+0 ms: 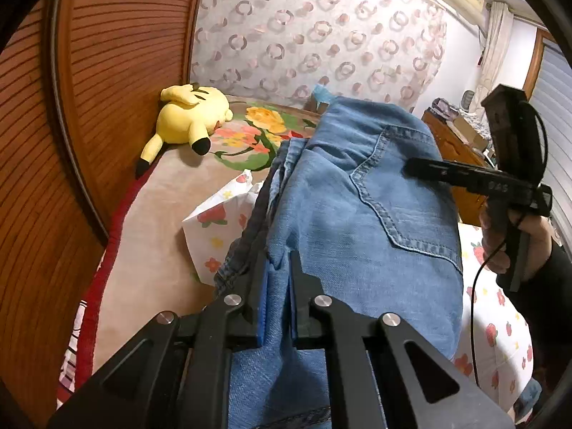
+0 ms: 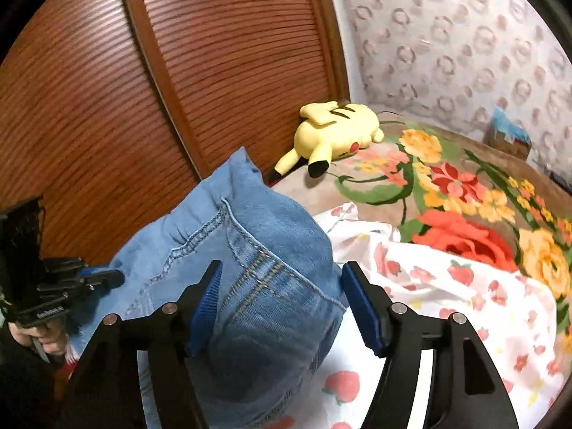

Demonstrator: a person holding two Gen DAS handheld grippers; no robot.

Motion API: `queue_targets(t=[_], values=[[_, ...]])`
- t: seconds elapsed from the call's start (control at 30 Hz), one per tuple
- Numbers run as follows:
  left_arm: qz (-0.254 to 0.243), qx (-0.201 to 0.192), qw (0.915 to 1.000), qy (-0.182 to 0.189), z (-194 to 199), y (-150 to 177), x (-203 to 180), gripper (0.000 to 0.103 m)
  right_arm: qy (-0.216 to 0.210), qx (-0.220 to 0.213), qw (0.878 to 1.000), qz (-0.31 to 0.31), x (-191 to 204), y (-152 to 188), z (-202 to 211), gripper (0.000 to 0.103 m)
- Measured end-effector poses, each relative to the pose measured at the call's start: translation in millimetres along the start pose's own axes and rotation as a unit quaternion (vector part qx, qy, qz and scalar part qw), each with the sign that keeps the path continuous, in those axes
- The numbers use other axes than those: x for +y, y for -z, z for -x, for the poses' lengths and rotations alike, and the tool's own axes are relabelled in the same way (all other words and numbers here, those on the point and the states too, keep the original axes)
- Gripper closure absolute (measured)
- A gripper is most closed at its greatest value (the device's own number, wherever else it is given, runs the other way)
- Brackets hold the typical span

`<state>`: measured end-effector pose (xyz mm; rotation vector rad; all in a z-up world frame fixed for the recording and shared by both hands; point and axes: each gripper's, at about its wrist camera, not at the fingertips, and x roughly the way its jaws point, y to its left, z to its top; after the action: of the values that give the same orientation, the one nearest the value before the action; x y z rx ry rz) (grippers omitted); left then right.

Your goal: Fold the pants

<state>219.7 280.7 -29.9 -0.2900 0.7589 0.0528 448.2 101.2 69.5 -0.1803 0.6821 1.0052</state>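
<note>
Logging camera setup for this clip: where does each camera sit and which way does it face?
Left wrist: sits on the left gripper, looks along its fingers, which pinch the jeans, toward the bed and wallpaper; the right gripper and hand show at right.
Right wrist: sits on the right gripper, jaws open around the jeans, facing the wooden headboard; the left gripper shows at left.
Shared: jeans, yellow plush toy, flowered blanket, strawberry sheet.
</note>
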Motion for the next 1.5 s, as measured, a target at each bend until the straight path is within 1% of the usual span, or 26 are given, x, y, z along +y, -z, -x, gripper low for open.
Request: queue_targets(t=[0.07, 0.13, 0.17, 0.2, 0.23, 0.27, 0.33, 0.37, 0.4, 0.5, 0.53, 0.57, 0.63, 0.67, 0.73, 0.77, 0.83, 0.9, 1.03, 1.07, 1.13, 1.23, 1.4, 1.5], values=[[-0.001, -0.003, 1.0000, -0.003, 3, 0, -2, 0.089, 0.013, -0.014, 1.000, 0.000, 6, 2, 7, 0.034], [-0.001, -0.008, 0.9999, -0.008, 8, 0, -3, 0.082, 0.034, -0.032, 0.999, 0.008, 11, 6, 20, 0.034], [-0.002, -0.011, 0.9999, -0.012, 10, 0, -4, 0.075, 0.047, -0.042, 0.998, 0.012, 15, 9, 27, 0.034], [-0.004, -0.015, 0.9998, -0.015, 13, 0, -5, 0.068, 0.061, -0.053, 0.997, 0.016, 29, 8, 25, 0.034], [-0.008, -0.020, 0.9996, -0.016, 17, 1, -8, 0.065, 0.073, -0.069, 0.995, 0.020, 36, 12, 34, 0.034], [-0.014, -0.028, 0.9994, -0.018, 22, 2, -12, 0.059, 0.073, -0.083, 0.994, 0.024, 42, 15, 41, 0.034], [-0.027, -0.040, 0.9986, -0.023, 28, 2, -18, 0.057, 0.043, -0.093, 0.994, 0.032, 54, 21, 46, 0.035], [-0.032, -0.043, 0.9983, -0.022, 30, 3, -22, 0.057, 0.027, -0.092, 0.995, 0.040, 60, 22, 47, 0.040], [-0.037, -0.046, 0.9980, -0.020, 33, 4, -26, 0.057, 0.018, -0.091, 0.995, 0.047, 65, 26, 47, 0.042], [-0.051, -0.048, 0.9974, -0.018, 34, 9, -36, 0.057, -0.001, -0.070, 0.996, 0.053, 73, 36, 34, 0.045], [-0.052, -0.044, 0.9976, -0.014, 31, 12, -38, 0.056, 0.003, -0.061, 0.997, 0.054, 74, 40, 27, 0.045], [-0.052, -0.039, 0.9978, -0.011, 26, 15, -38, 0.054, 0.012, -0.052, 0.997, 0.056, 74, 45, 19, 0.045], [-0.052, -0.025, 0.9982, -0.014, 19, 21, -41, 0.052, 0.035, -0.035, 0.997, 0.056, 69, 51, 4, 0.045], [-0.052, -0.017, 0.9984, -0.017, 12, 25, -41, 0.052, 0.039, -0.028, 0.998, 0.051, 63, 53, -4, 0.045], [-0.051, -0.007, 0.9985, -0.020, 3, 30, -42, 0.046, 0.043, -0.013, 0.998, 0.039, 55, 58, -17, 0.045], [-0.050, -0.006, 0.9985, -0.022, 0, 32, -42, 0.041, 0.043, -0.011, 0.998, 0.037, 53, 60, -19, 0.045], [-0.051, -0.007, 0.9984, -0.025, 0, 35, -44, 0.039, 0.041, -0.021, 0.998, 0.034, 56, 57, -16, 0.045], [-0.052, -0.011, 0.9982, -0.026, 3, 35, -48, 0.026, 0.044, -0.026, 0.998, 0.028, 58, 57, -9, 0.045], [-0.062, -0.017, 0.9976, -0.027, 10, 36, -59, 0.026, 0.044, -0.042, 0.998, 0.018, 62, 64, 8, 0.045], [-0.064, -0.021, 0.9974, -0.026, 14, 36, -62, 0.023, 0.045, -0.045, 0.998, 0.017, 65, 68, 17, 0.045], [-0.068, -0.027, 0.9970, -0.026, 19, 38, -69, 0.022, 0.049, -0.052, 0.997, 0.013, 69, 76, 27, 0.045], [-0.078, -0.034, 0.9959, -0.029, 27, 40, -81, 0.022, 0.056, -0.062, 0.996, 0.008, 74, 92, 44, 0.045], [-0.091, -0.054, 0.9942, -0.020, 45, 44, -103, 0.022, 0.077, -0.081, 0.994, 0.006, 86, 120, 84, 0.045], [-0.102, -0.066, 0.9925, -0.014, 56, 49, -122, 0.022, 0.091, -0.094, 0.991, 0.000, 94, 136, 108, 0.041]])
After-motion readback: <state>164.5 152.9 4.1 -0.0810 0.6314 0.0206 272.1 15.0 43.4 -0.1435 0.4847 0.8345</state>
